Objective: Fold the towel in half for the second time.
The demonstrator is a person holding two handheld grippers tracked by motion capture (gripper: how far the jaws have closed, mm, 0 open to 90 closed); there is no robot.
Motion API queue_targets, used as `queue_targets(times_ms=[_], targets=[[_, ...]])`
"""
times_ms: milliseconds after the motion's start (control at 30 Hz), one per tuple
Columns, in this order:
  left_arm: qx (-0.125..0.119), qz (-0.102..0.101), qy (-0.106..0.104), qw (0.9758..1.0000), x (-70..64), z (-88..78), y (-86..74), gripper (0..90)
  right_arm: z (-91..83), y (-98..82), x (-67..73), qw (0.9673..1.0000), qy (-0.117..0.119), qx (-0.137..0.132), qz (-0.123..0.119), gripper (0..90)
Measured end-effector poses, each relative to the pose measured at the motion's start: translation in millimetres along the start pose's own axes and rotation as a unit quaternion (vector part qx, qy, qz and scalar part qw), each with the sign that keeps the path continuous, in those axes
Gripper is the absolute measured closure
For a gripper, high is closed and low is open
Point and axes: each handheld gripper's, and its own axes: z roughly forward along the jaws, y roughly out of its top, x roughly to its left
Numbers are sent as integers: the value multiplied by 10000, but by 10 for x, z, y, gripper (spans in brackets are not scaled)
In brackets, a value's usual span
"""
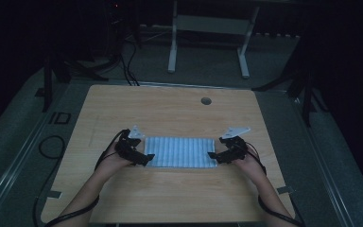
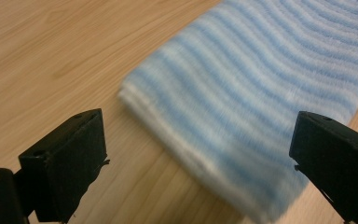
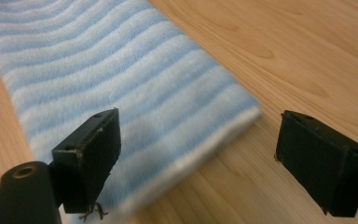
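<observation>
On the table (image 1: pixel 170 198), a folded striped towel (image 1: pixel 182 152) lies flat.

1. The folded blue-and-white striped cloth (image 1: pixel 181 152) lies flat on the light wooden tabletop (image 1: pixel 170 109), in its near half and about midway between the left and right edges.
2. Your left tool (image 1: pixel 143 157) sits at the cloth's left short end, its jaws spread, with that end's near corner (image 2: pixel 242 196) between them.
3. Your right tool (image 1: pixel 213 156) sits at the cloth's right short end, jaws likewise spread over the tabletop beside the cloth's edge (image 3: pixel 205 154).
4. The small round cable hole (image 1: pixel 206 100) lies in the tabletop behind the cloth, near the far edge, right of centre.
5. The white metal frame (image 1: pixel 208 28) stands on the floor beyond the tabletop's far edge.
</observation>
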Motion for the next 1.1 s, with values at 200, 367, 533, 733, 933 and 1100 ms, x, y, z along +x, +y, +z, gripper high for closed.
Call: queue_targets(times_ms=[200,367,533,733,933,1100], targets=[[-98,-112,32,9999,56,-126,-219,40,-166,-211,-35,9998,79,-149,74,135],[-165,-100,3,9998,59,-227,-364,40,-295,-393,-66,9995,-49,-271,182,132],[-309,-265,19,9992,86,-332,-504,40,-443,-565,-126,9982,-140,-391,439,131],[-439,-491,208,9976,129,-478,-698,40,-590,-761,-169,9953,-417,-538,689,132],[-495,-792,341,9950,217,-603,-886,38,-743,-907,-162,9905,-891,-662,807,133],[-530,-933,427,9933,260,-694,-1016,38,-860,-1003,-166,9855,-1054,-824,1041,133]])
